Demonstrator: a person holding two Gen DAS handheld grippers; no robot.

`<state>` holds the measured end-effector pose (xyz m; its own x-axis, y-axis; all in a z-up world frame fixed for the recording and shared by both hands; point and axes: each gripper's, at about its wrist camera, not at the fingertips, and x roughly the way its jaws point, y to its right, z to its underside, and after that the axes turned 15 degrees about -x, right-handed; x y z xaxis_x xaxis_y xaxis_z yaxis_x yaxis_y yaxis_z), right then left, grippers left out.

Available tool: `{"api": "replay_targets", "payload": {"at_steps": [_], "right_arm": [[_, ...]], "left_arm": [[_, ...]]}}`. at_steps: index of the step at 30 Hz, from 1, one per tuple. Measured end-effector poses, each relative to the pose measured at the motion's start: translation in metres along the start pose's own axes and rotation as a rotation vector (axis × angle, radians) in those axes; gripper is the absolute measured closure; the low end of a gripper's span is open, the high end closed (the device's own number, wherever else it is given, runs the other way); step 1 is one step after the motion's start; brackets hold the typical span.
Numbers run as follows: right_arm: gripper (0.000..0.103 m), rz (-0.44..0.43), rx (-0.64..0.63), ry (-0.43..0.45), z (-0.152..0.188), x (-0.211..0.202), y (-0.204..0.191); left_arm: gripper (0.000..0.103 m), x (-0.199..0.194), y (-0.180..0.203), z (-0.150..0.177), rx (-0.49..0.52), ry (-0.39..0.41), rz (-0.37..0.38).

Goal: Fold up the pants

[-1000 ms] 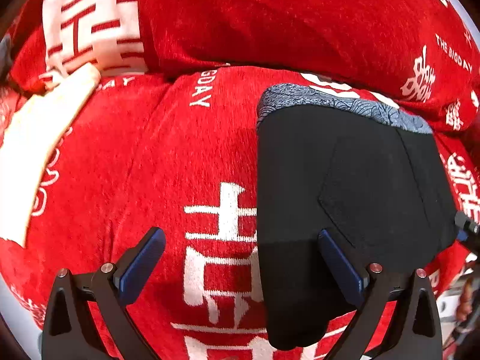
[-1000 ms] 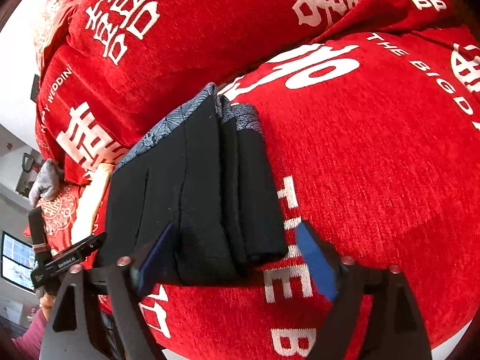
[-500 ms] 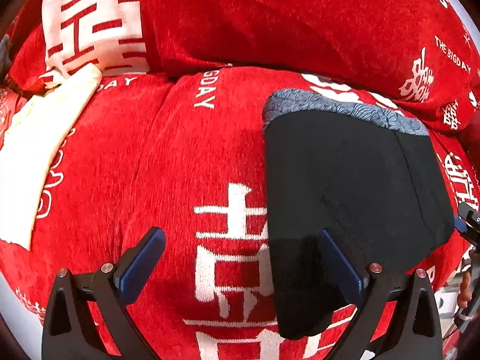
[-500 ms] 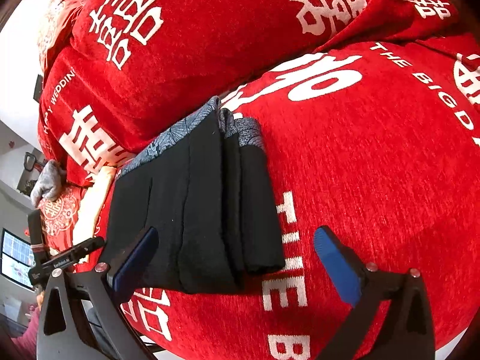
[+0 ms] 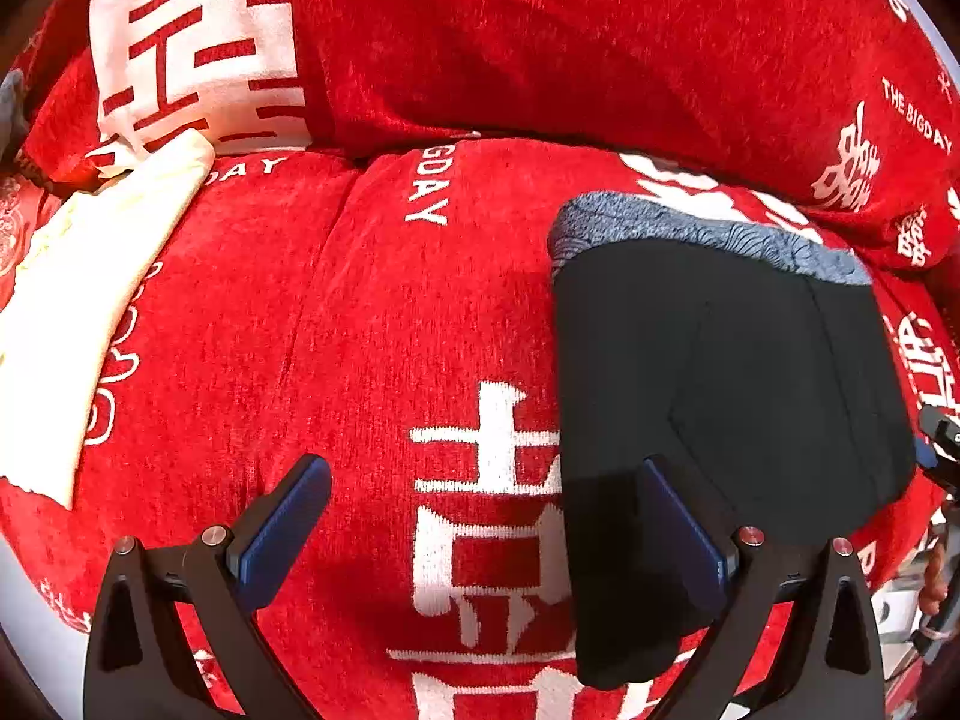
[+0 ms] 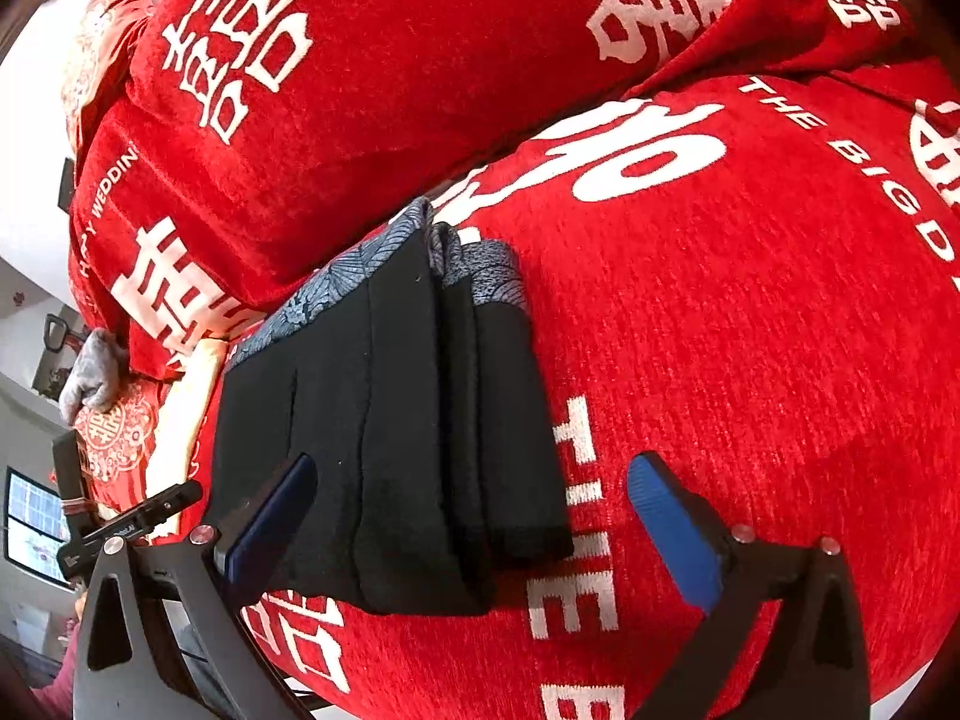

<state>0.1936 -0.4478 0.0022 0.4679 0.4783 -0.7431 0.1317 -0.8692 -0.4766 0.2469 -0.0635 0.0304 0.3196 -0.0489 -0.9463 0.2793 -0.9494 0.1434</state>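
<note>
Lying folded on the red sofa cover (image 5: 372, 312), the black pants (image 5: 720, 408) sat untouched; left gripper (image 5: 486, 516) and right gripper (image 6: 474, 516) both gaped wide.

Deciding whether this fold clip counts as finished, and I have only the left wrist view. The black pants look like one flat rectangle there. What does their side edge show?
Observer: In the right wrist view the black pants show several stacked layers along the side edge, with the patterned grey waistband at the far end.
Operator: Is the right gripper clamped on them?
Observer: No. The right gripper is open, with one finger over the pants' near end and the other over the red sofa cover.
Operator: Anything beyond the cream cloth?
Observer: A grey soft item lies past it. I cannot tell what it is.
</note>
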Motion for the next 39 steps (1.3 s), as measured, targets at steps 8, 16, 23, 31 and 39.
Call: {"api": "replay_targets", "payload": {"at_steps": [8,16,23,31,39], "right_arm": [[0.0,-0.007,0.001,-0.022,0.002,0.004,0.01],[0.0,-0.067,0.037,-0.015,-0.001,0.01,0.018],[0.0,-0.101,0.031,-0.038,-0.006,0.018,0.02],[0.0,-0.213,0.072,-0.085,-0.01,0.037,0.026],[0.0,-0.33,0.058,-0.097,-0.022,0.048,0.032]], "left_arm": [[0.001,0.006,0.01,-0.006,0.005,-0.025,0.022],[0.001,0.011,0.035,-0.012,0.04,-0.029,0.05],[0.001,0.018,0.038,-0.013,0.041,-0.046,0.058],[0.001,0.027,0.026,-0.019,0.01,-0.108,0.164],[0.001,0.045,0.021,-0.024,-0.001,-0.227,0.348]]}}
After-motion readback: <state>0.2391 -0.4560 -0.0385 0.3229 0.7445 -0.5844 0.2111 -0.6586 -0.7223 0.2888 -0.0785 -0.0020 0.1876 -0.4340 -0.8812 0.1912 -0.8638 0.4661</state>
